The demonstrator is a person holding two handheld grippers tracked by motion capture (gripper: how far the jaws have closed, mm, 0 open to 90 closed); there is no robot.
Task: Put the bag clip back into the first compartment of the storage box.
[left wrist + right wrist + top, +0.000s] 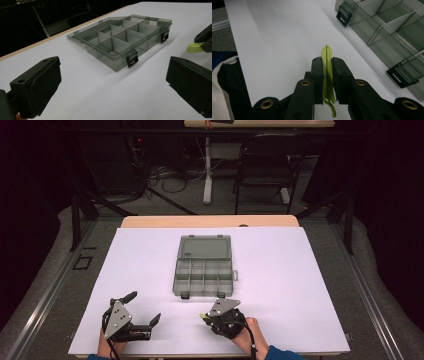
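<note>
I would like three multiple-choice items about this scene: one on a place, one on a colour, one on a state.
1. Where does the organizer box lie?
A. beyond both grippers, near the table's middle
B. at the near right corner
C. on the floor

2. What colour is the thin piece in the right gripper?
A. red
B. yellow-green
C. blue

3. How does the left gripper stand?
A. shut on the box
B. shut on nothing
C. open, holding nothing

Answers: 1 A, the high view shows it ahead of both grippers; 2 B, the right gripper view shows it pinched between the jaws; 3 C, its jaws stand wide apart.
</note>
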